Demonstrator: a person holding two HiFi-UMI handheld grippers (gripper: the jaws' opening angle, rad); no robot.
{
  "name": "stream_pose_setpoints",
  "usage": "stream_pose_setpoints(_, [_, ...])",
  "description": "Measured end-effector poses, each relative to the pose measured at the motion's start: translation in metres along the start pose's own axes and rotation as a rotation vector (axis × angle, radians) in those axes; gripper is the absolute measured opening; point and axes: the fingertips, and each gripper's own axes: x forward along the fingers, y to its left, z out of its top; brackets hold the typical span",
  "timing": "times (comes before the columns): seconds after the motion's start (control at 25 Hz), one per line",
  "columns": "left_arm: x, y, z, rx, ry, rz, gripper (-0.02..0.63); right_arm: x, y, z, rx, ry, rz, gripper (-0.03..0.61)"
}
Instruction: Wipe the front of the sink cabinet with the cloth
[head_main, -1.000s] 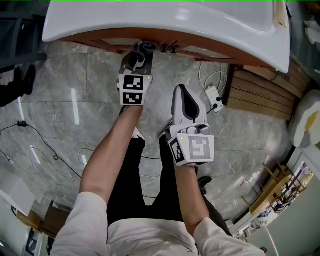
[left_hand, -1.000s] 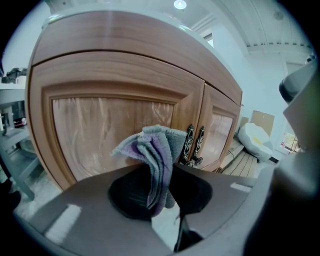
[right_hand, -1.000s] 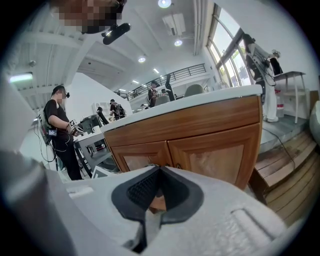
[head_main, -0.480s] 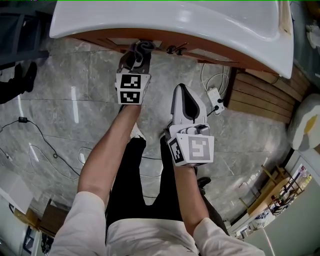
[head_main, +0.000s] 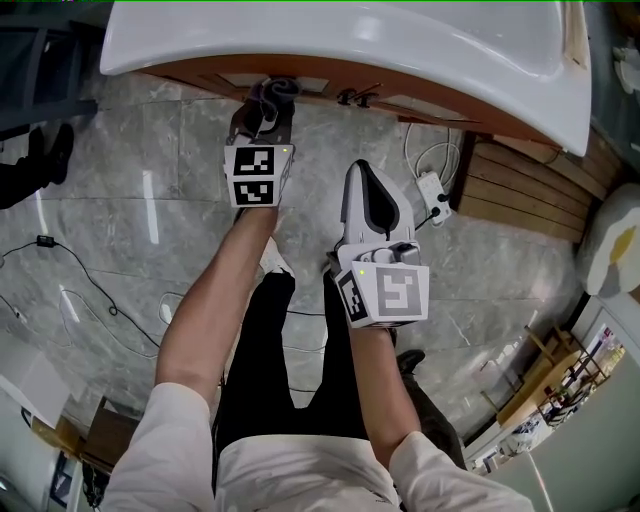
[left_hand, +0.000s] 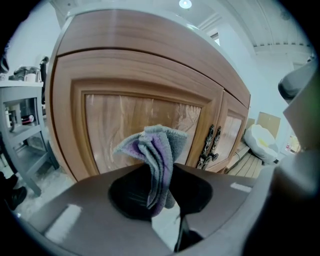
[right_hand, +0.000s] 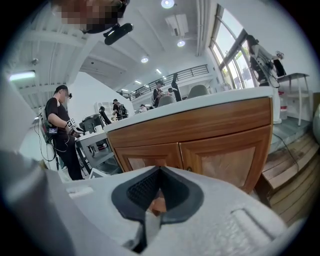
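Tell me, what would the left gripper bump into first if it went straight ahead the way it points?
Probably the left cabinet door. The left gripper points at its pale panel, and the cloth pinched in it would touch first. How near the door is, I cannot tell.

Cloth (left_hand: 156, 165): grey-purple, bunched into folds, pinched upright in my left gripper (left_hand: 160, 192), tip close before left door panel (left_hand: 125, 125); contact unclear. Sink cabinet (left_hand: 120, 65): brown wood, two panelled doors closed, dark ornate handles (left_hand: 210, 147) at centre seam.
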Motion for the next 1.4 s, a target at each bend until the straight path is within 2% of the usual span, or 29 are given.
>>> stream_pose_setpoints(0.44, [-0.01, 0.022, 0.003, -0.015, -0.009, 0.025, 0.08, 0.001, 0.015, -0.006, -0.004, 0.017, 0.006, 0.0])
stream_pose_setpoints(0.84, [-0.01, 0.027, 0.001, 0.014, 0.001, 0.015, 0.081, 0.006, 0.028, 0.006, -0.014, -0.003, -0.001, 0.0])
stream_pose_setpoints(1.04, [-0.012, 0.042, -0.002, -0.014, 0.004, 0.033, 0.08, 0.007, 0.028, -0.002, 0.0, 0.018, -0.01, 0.0])
stream_pose_setpoints(1.4, [-0.013, 0.053, -0.004, 0.037, 0.004, 0.019, 0.08, 0.013, 0.037, -0.002, -0.006, 0.02, -0.006, 0.0])
